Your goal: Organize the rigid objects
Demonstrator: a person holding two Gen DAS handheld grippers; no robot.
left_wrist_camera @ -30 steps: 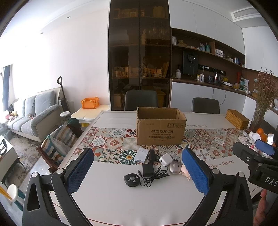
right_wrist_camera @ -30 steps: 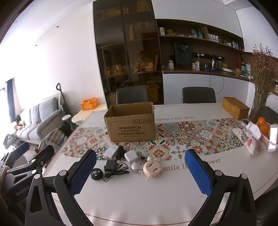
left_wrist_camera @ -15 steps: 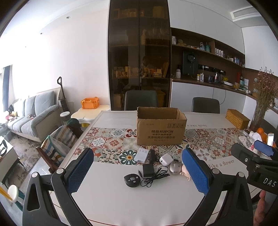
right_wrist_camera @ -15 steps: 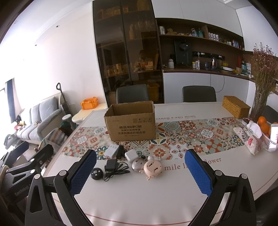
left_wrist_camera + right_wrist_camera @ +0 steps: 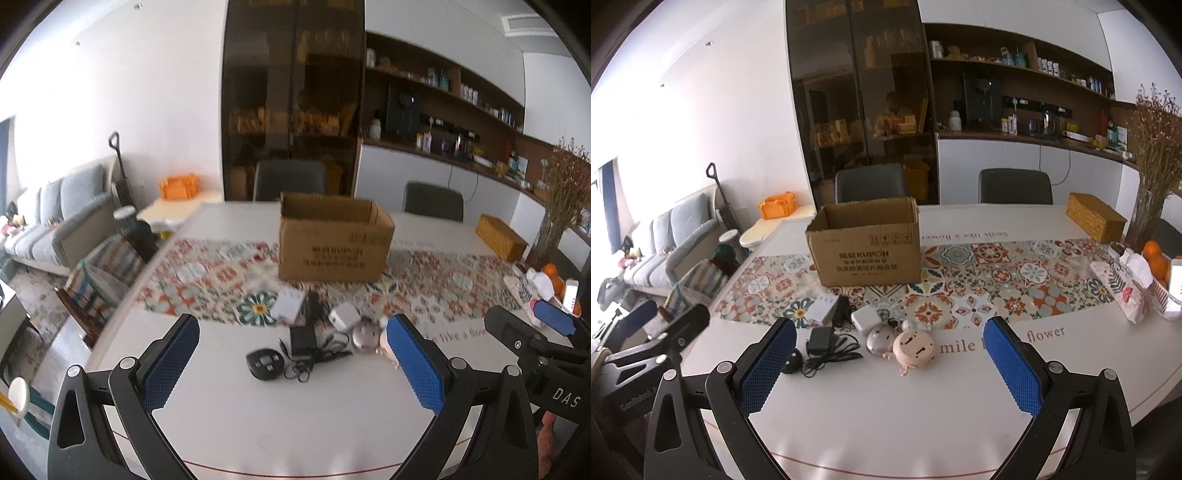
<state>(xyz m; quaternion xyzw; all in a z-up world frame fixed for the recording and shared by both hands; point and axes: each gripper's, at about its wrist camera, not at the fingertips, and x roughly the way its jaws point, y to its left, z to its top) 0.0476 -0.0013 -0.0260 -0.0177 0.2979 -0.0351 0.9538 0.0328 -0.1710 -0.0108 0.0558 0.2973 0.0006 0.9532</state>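
Observation:
An open cardboard box [image 5: 332,240] [image 5: 866,243] stands on the patterned runner at mid-table. In front of it lies a cluster: a black round device [image 5: 265,363], a black adapter with tangled cable [image 5: 303,339] [image 5: 822,341], a white charger [image 5: 865,319], a white flat box [image 5: 822,308], a silver round object [image 5: 880,338] and a pink round toy [image 5: 913,350]. My left gripper [image 5: 291,354] hangs open above the near table edge, short of the cluster. My right gripper [image 5: 890,354] is open too, with nothing between its fingers.
A wicker box [image 5: 1095,218], a vase of dried flowers [image 5: 1150,155], a patterned tissue pack [image 5: 1123,288] and oranges [image 5: 1156,258] sit at the table's right end. Two chairs [image 5: 870,182] stand behind the table. A sofa [image 5: 55,221] is off to the left.
The left wrist view has shifted and blurred slightly, with the box and cluster now a little lower and closer. The right gripper has barely moved. Both stay open.

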